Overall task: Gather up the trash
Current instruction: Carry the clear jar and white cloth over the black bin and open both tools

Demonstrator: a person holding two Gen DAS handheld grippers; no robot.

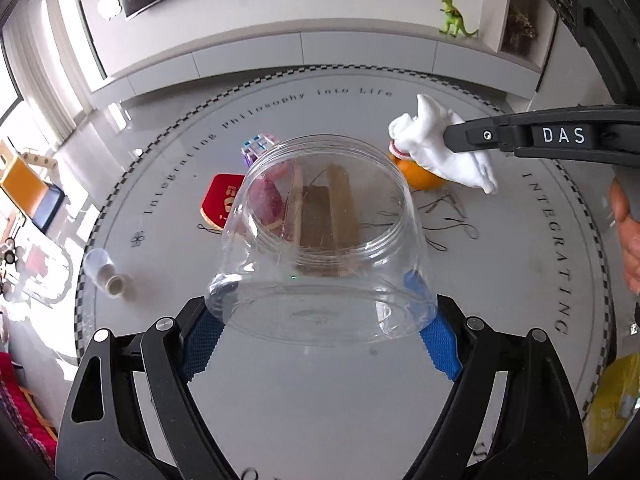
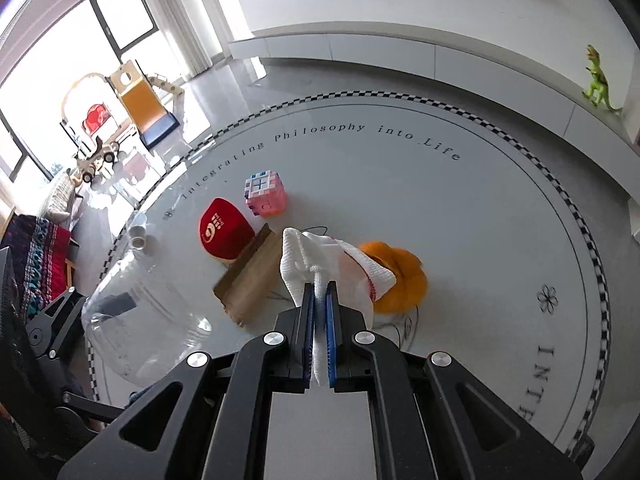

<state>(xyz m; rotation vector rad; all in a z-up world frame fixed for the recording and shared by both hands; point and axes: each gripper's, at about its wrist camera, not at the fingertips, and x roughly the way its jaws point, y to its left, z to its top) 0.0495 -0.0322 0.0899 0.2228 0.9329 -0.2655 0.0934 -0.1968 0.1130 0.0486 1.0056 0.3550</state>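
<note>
My left gripper is shut on a clear plastic jar, held tilted above the table with its open mouth facing away; the jar also shows at the left in the right wrist view. My right gripper is shut on a crumpled white cloth and holds it in the air. In the left wrist view the cloth hangs to the upper right of the jar mouth, pinched by the right gripper's fingers. A brown paper bag lies on the table beside the jar.
On the round white table lie an orange object, a red pouch, a pink puzzle cube and a small white tube. A green toy dinosaur stands on the ledge behind. A yellow bag sits at right.
</note>
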